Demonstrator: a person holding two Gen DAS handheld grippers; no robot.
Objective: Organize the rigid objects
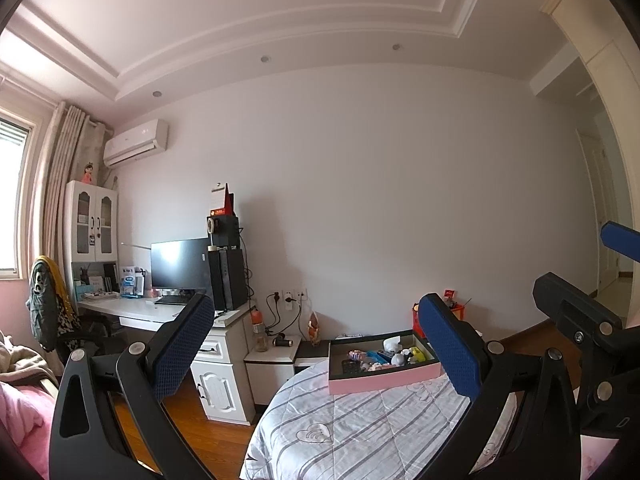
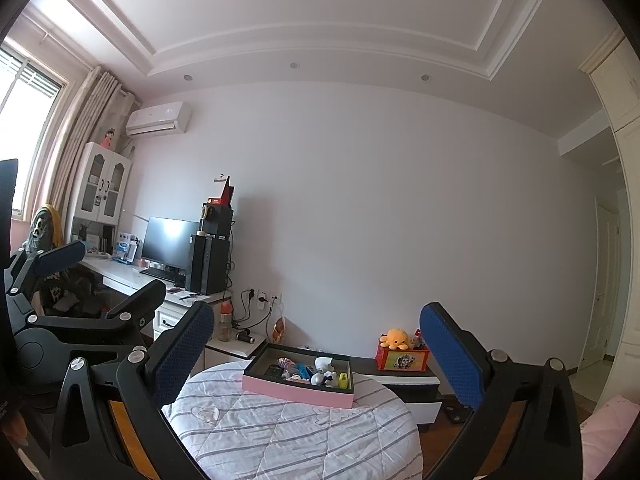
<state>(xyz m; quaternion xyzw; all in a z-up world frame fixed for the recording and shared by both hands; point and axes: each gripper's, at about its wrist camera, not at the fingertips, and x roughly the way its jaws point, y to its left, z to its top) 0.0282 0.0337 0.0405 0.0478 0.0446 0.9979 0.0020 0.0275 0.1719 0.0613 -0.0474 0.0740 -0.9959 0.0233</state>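
A pink-sided, dark-lined tray (image 1: 384, 380) sits at the far end of a round bed with a striped grey quilt (image 1: 360, 432); it also shows in the right wrist view (image 2: 296, 392). It holds several small items, among them a white figure (image 2: 324, 364), a yellow piece (image 2: 343, 379) and a blue piece (image 2: 309, 371). My left gripper (image 1: 320, 344) is open and empty, held above the near side of the bed. My right gripper (image 2: 320, 352) is open and empty beside it; it shows at the right of the left wrist view (image 1: 580, 320).
A white desk (image 1: 152, 312) with monitor and black tower stands at left, with a low white bedside unit (image 1: 272, 356) next to it. A red box with an orange plush (image 2: 400, 350) sits on a cabinet right of the bed. Wood floor lies between the bed and the desk.
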